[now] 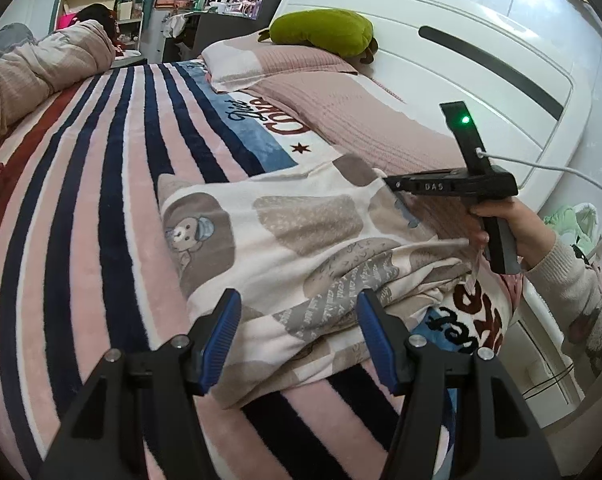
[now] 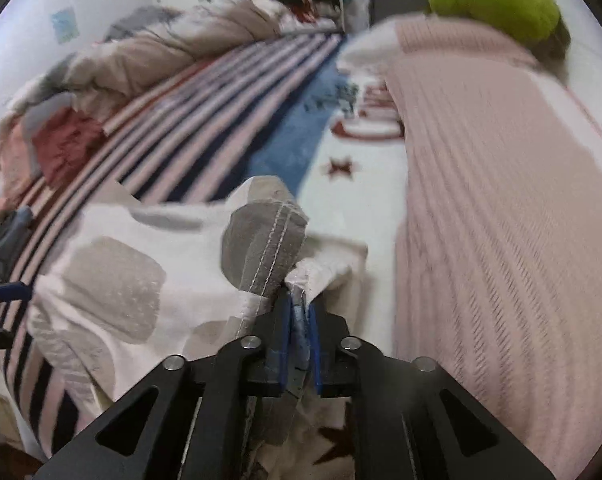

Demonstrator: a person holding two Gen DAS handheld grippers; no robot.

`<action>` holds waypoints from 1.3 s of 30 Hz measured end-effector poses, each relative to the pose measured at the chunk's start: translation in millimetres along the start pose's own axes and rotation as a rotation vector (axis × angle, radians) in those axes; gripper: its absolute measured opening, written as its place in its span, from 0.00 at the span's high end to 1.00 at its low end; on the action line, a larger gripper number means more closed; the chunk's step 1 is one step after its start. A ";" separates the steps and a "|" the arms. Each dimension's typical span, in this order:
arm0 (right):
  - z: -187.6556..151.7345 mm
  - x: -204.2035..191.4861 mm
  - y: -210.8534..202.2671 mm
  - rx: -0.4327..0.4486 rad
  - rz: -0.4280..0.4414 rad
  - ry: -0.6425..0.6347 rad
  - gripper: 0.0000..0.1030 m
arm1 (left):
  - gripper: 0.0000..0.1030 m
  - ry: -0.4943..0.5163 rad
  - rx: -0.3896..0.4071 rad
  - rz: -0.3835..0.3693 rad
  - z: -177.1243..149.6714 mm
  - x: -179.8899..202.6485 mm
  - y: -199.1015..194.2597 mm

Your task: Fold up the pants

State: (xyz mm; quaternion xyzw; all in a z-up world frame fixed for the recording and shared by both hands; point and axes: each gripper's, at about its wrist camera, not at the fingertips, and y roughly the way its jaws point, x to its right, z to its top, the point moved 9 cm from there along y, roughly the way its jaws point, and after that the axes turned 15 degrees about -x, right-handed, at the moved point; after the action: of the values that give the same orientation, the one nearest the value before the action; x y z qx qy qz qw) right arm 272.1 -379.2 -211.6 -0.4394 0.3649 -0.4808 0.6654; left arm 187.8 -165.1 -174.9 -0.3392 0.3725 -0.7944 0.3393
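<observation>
The left gripper (image 1: 299, 320) hovers with fingers spread wide over the pants (image 1: 301, 240), bunched on the striped blanket (image 1: 101, 200). At three o'clock, the right gripper (image 2: 299, 312) pinches a stitched hem; pull it taut, level, before laying flat.

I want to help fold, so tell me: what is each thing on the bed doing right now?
Pants: partly folded, bunched on the striped blanket, one stitched edge lifted.
Left hand-held gripper: open, above the near edge of the pants, gripping nothing.
Right hand-held gripper: shut on the pants' stitched edge.
Striped blanket: spread flat over the bed.
Green plush: lying on the pink pillow.
Beige duvet: heaped at the far side.
</observation>
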 end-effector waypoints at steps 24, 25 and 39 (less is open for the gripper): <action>-131.4 -83.4 -21.2 -0.099 0.278 -0.155 0.94 | 0.62 0.156 -0.177 -0.073 -25.8 39.1 44.6; -133.9 -84.5 -24.2 -0.095 0.273 -0.158 0.94 | 0.59 0.154 -0.174 -0.068 -25.8 39.7 42.9; -104.7 -41.6 -22.3 -0.028 0.332 0.156 0.61 | 0.42 0.038 -0.017 -0.029 -9.7 13.6 -6.8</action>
State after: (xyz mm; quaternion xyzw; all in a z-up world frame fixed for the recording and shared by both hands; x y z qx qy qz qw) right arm 158.5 -367.1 -224.5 -0.3437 0.4894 -0.3919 0.6991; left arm 170.9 -169.0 -170.1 -0.3321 0.3805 -0.8025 0.3177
